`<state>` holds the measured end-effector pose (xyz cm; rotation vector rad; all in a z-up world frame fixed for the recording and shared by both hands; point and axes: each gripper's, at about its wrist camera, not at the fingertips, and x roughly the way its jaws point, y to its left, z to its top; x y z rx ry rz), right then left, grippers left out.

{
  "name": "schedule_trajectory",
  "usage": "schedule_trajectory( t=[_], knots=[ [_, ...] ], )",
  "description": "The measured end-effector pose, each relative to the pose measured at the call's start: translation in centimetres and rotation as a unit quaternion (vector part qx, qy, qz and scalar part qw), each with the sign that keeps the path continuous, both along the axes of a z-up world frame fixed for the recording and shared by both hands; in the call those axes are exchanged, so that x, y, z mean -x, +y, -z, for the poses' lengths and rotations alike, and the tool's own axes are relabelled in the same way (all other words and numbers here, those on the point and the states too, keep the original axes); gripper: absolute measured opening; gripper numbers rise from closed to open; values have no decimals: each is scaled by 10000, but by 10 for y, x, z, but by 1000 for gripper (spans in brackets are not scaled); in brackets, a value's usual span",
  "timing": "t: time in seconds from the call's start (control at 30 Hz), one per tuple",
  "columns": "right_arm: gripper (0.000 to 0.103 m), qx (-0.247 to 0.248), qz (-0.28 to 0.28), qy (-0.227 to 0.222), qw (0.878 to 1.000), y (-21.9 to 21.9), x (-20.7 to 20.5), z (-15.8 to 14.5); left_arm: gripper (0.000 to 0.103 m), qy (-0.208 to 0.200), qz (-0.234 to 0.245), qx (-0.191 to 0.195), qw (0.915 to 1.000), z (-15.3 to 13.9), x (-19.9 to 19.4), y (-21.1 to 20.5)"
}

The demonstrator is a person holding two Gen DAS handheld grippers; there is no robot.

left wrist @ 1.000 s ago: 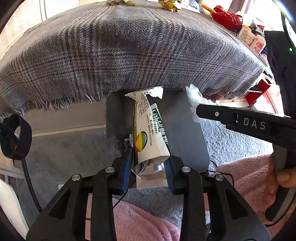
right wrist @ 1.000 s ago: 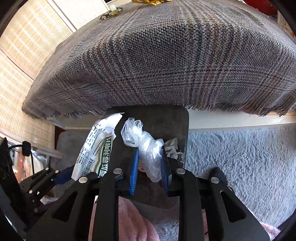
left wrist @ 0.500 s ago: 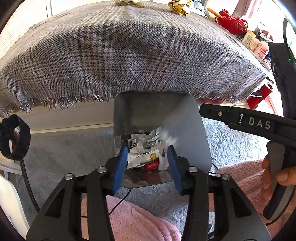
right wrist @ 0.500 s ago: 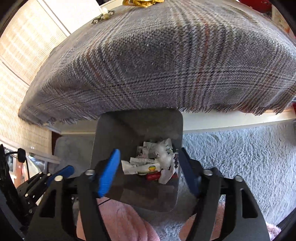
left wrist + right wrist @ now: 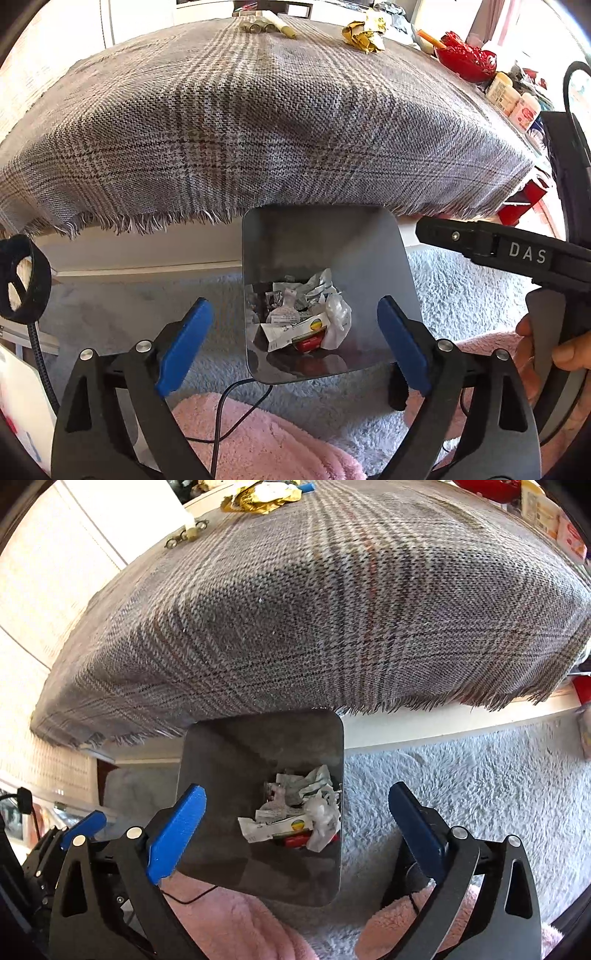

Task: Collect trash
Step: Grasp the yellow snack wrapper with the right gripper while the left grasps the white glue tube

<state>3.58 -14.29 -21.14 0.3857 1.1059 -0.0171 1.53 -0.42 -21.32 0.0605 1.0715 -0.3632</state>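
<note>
Left gripper and right gripper hang spread and empty above the dark square-mouthed bin. The right one's body reads "DAS". Crumpled white wrappers lie inside; print illegible. Beyond: grey plaid-clothed table.

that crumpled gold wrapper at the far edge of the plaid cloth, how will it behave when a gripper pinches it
The gold wrapper looks like thin crinkled foil, so it is probably very light and should crush further under the pinch rather than resist. Its irregular folds make rolling unlikely. It may slide on the plaid cloth if nudged before the gripper closes.
</note>
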Motion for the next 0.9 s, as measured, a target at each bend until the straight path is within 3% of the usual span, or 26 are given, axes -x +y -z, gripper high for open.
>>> schedule_trajectory(
  t=[0.2, 0.4, 0.63, 0.9],
  knots=[
    [99, -61, 83, -221, 9997, -5, -2, -22, 86, -157, 58, -8, 9999, -13, -4, -1],
    [99, 70, 179, -597, 9980, -18, -25, -66, 86, -439, 38, 5, 9990, -42, -26, -1],
    [99, 218, 359, -956, 9945, -44, -82, -118, 86, -807, -49, -1, 9967, -89, -84, -9],
    [99, 207, 407, -997, 9940, -51, -149, -128, 86, -1018, -22, -71, 9948, -109, -149, -26]
  ],
)
